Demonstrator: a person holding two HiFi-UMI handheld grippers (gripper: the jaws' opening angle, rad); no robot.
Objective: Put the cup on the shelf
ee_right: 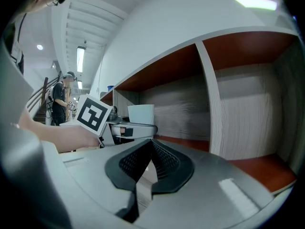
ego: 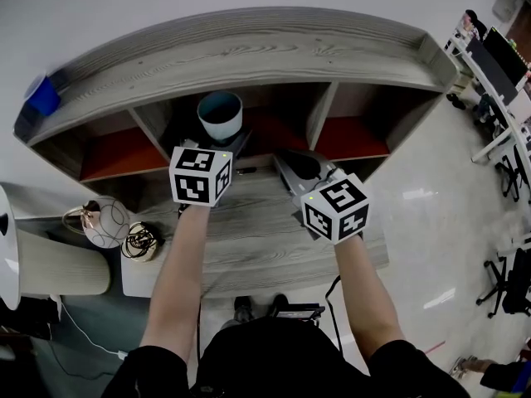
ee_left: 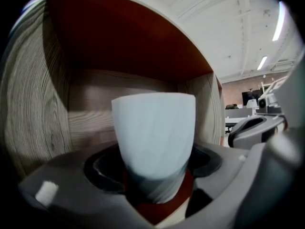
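Note:
A pale blue cup (ego: 220,116) with a dark inside is upright in the mouth of the middle compartment of the grey wooden shelf (ego: 249,48). My left gripper (ego: 222,142) is shut on its lower part. The left gripper view shows the cup (ee_left: 155,132) held between the jaws of that gripper (ee_left: 155,178), with red floor under it; whether its base rests there I cannot tell. My right gripper (ego: 290,162) hovers to the right of it, before the divider, shut and empty. In the right gripper view the pads of this gripper (ee_right: 151,144) meet, and the cup (ee_right: 141,114) shows at left.
A dark blue cup (ego: 41,96) stands on the shelf top at far left. A low wooden table (ego: 257,251) is under my arms. A wire ball (ego: 106,222) and a coil (ego: 141,241) sit at its left end. Office chairs (ego: 506,280) stand right.

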